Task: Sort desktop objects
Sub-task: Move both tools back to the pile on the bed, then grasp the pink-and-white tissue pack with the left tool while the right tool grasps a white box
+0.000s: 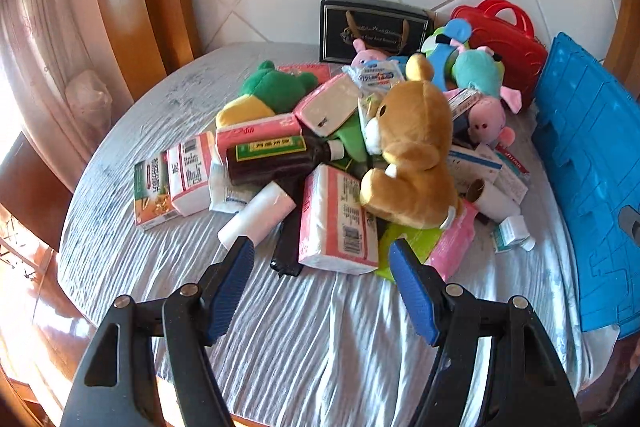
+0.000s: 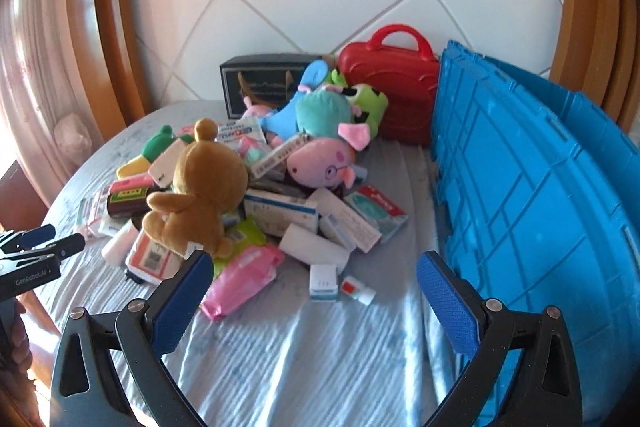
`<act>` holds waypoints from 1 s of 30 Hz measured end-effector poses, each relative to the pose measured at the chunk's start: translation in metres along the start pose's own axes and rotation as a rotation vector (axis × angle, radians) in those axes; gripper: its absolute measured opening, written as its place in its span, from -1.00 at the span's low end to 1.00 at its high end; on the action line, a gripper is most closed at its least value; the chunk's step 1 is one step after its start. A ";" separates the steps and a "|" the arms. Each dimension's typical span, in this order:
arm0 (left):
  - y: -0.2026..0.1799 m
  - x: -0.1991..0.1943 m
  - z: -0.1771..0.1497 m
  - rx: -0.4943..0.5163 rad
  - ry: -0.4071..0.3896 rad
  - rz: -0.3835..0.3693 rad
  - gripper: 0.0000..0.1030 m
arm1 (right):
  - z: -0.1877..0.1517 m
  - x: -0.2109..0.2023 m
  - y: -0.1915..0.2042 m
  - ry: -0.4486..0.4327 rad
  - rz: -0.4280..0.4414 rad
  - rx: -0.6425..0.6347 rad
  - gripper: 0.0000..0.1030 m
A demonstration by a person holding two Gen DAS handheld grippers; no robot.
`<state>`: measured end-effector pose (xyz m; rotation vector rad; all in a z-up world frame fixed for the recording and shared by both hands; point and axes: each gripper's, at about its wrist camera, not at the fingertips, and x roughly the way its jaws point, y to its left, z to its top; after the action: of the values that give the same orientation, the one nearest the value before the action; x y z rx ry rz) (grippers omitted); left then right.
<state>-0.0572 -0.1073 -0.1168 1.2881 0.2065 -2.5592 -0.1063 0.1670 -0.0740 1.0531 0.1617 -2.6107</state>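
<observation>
Both the left tongs (image 1: 322, 261) and the right tongs (image 2: 314, 273) stood apart, empty, above the bed (image 1: 280, 327); the brown plush bear (image 1: 412, 151) lay at twelve o'clock, the blue crate (image 2: 520, 195) at three.

A heap of objects fills the middle of the bed: a brown plush bear (image 1: 412, 151) sits upright on tissue packs (image 1: 340, 227) and medicine boxes (image 2: 280, 211), a dark bottle (image 1: 276, 159) lies sideways, and a pink pig plush (image 2: 320, 163) rests toward the far edge.
</observation>
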 end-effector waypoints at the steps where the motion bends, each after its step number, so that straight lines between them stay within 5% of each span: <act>1: 0.002 0.008 -0.003 0.000 0.015 -0.005 0.35 | -0.004 0.010 0.001 0.027 -0.007 0.006 1.00; 15: -0.014 0.099 -0.012 0.056 0.169 -0.046 0.35 | -0.051 0.095 -0.013 0.269 -0.060 0.068 1.00; 23: -0.034 0.148 -0.001 0.114 0.238 0.041 0.35 | -0.050 0.127 -0.018 0.313 -0.077 0.074 1.00; 30: -0.039 0.168 0.003 0.101 0.237 0.043 0.74 | -0.049 0.166 -0.023 0.355 -0.066 0.085 1.00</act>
<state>-0.1663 -0.1003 -0.2497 1.6157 0.0950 -2.4045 -0.1942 0.1578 -0.2244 1.5603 0.1686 -2.4830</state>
